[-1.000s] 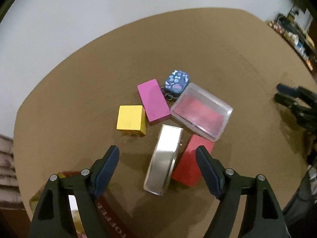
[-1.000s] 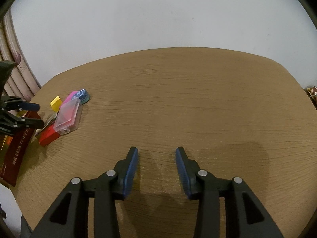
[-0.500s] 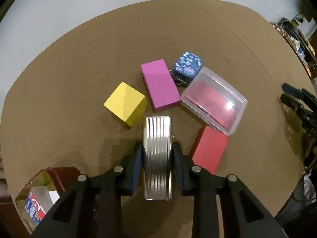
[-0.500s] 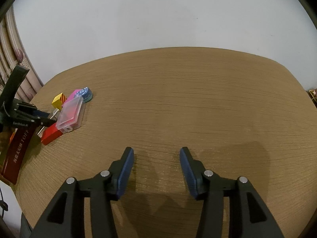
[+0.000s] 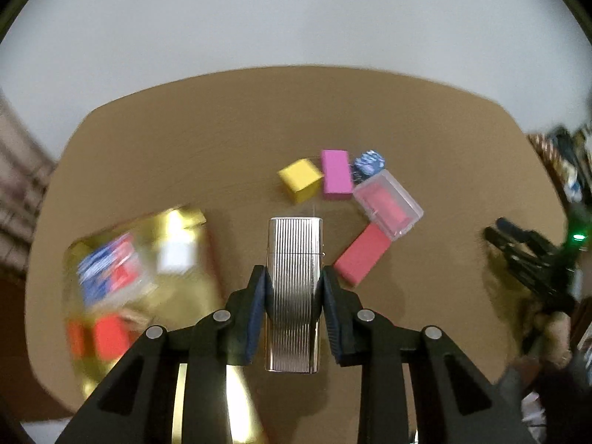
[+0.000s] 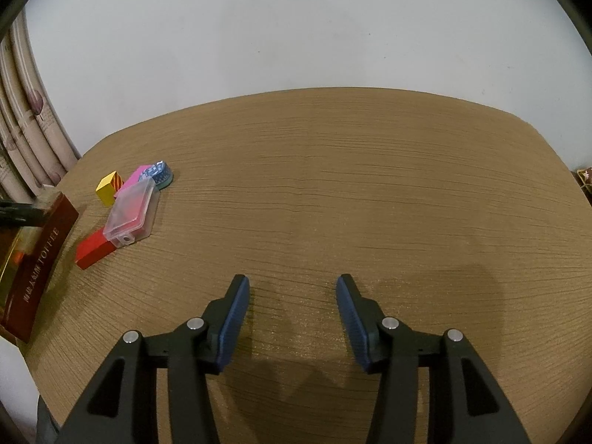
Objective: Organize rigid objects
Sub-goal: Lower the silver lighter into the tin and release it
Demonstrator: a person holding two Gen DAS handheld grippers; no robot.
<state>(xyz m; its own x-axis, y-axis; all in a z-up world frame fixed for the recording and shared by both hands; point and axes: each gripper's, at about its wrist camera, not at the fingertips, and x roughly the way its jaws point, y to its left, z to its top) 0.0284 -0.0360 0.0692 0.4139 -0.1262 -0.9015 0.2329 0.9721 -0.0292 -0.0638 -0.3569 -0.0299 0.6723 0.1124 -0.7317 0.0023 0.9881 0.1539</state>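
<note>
— Where's that silver lighter (image 5: 294,288)?

— Bottom centre of the left camera's view, pinched between the two pads of the left tool (image 5: 294,309), which is closed on its narrow sides about halfway along the case. It looks to be off the worktop (image 5: 222,140).

— Will it hold?

— I'd guess so, with care. Metal, stiff, a bit heavy for its size, and the ribbed polished faces look slippery. Gripping across the narrow sides near the middle seems right; near the lid end it might tip.

— And the other tool?

— The right tool (image 6: 292,318) hangs wide open over bare worktop, holding nothing. The rest sits upper right of centre in the left view: yellow block (image 5: 300,179), pink block (image 5: 336,174), clear box (image 5: 388,203), red block (image 5: 362,253). The gold tin (image 5: 140,270) is lower left, blurred.
</note>
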